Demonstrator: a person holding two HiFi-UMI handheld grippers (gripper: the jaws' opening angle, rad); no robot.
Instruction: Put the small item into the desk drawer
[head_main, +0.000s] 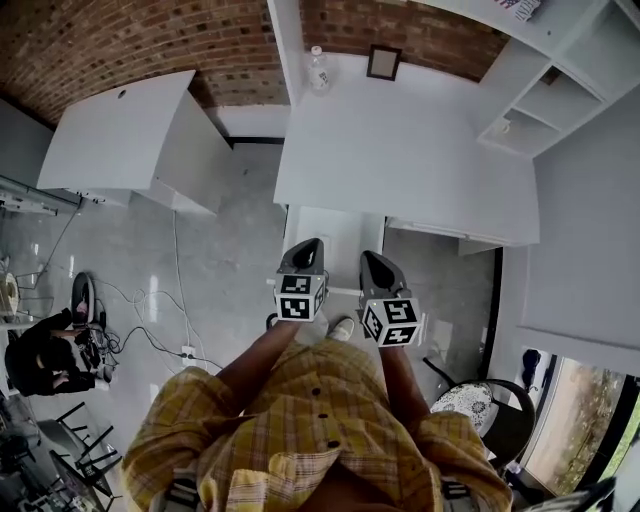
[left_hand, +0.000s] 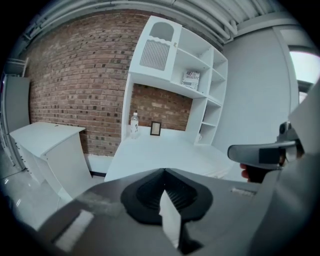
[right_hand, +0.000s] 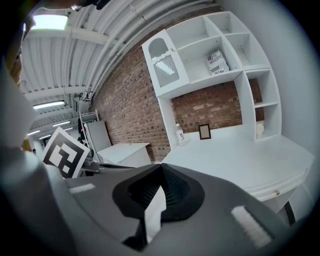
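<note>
The brick wall (head_main: 100, 40) closes the room far ahead of both grippers. In front of it, straight ahead and lower than the jaws, stands the white desk (head_main: 400, 150), with its shelf hutch (head_main: 560, 100) rising ahead and to the right. A second white cabinet (head_main: 130, 130) sits well off to the left of the left gripper (head_main: 308, 248).

The left gripper's jaws are pressed fully together with nothing between them. The right gripper (head_main: 373, 260), just beside it, also has its jaws closed tip to tip and is empty. Both are held in the air, short of the desk's near edge.

At the far end of the desktop, well ahead of both grippers, stand a clear bottle (head_main: 318, 70) and, just right of it, a small picture frame (head_main: 383, 62). A mug (right_hand: 259, 128) sits in a low hutch shelf ahead and right. I cannot tell which of these is the small item; none is near the jaws.

What is likely the desk drawer (right_hand: 276, 192) shows as a band with a tiny knob under the desk's front lip, below and right of the right gripper, apparently closed.

The task looks to be at its approach stage, with nothing picked up and nothing opened. The next move probably calls for stepping closer, spreading one pair of jaws, and either pulling the knob or reaching forward for the item.
</note>
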